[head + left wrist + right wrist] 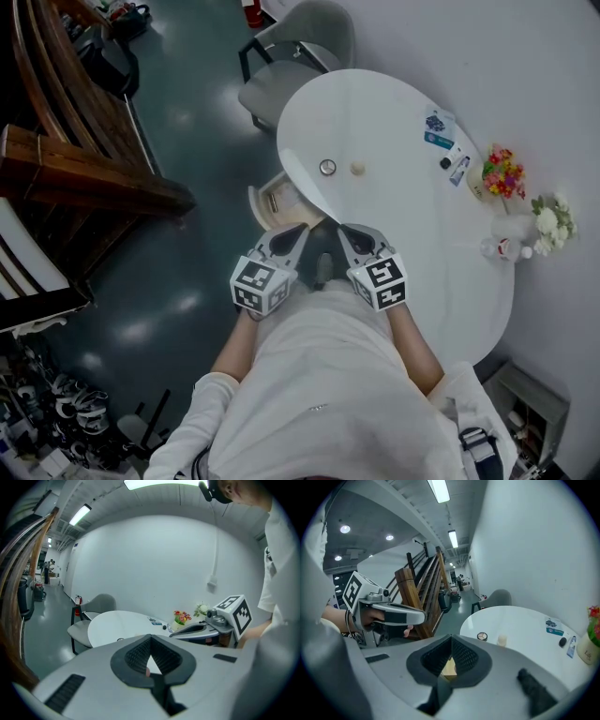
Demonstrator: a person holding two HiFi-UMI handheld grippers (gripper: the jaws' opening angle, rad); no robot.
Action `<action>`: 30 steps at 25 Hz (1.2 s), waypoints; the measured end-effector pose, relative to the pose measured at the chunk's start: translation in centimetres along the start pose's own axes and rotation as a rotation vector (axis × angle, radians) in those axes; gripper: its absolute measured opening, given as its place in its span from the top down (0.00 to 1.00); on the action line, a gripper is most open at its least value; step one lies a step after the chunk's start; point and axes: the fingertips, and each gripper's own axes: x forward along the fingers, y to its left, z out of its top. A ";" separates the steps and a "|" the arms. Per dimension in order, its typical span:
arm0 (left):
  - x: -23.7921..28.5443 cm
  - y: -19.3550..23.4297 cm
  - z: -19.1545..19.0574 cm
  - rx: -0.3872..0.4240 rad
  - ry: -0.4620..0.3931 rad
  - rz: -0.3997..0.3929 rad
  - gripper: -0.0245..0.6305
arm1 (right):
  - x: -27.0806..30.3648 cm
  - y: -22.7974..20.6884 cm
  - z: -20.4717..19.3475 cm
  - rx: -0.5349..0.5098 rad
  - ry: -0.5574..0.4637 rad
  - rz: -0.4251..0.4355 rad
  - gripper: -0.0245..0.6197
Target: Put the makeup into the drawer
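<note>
A small round compact (327, 167) and a cream-coloured little jar (357, 169) sit on the white oval table (394, 216), near its left edge. Both also show in the right gripper view, the compact (482, 636) beside the jar (502, 640). Below the table's near edge an open wood-lined drawer (272, 201) sticks out. My left gripper (302, 230) and right gripper (343, 230) are side by side above the drawer, tips nearly together. Each is shut and holds nothing; the left gripper (150, 637) and the right gripper (451, 637) show jaw tips meeting.
Blue-white packets (438, 127), a tube (458, 170), a pot of coloured flowers (502, 173), white flowers (548, 220) and a small bottle (502, 248) line the table's right side. A grey chair (295, 56) stands at its far end. A wooden staircase (75, 141) rises at left.
</note>
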 end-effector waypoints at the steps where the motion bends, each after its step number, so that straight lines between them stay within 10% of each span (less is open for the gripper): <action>1: 0.0 -0.1 -0.1 -0.001 0.002 0.003 0.95 | 0.0 -0.2 -0.1 0.000 0.002 -0.001 0.94; 13: 0.6 0.2 -0.6 -0.016 0.027 0.029 0.95 | 1.6 -4.5 -1.7 -0.011 0.055 -0.070 0.94; 30: 2.2 2.4 -0.9 -0.067 0.054 0.095 0.95 | 9.4 -15.1 -4.2 -0.067 0.211 -0.158 0.65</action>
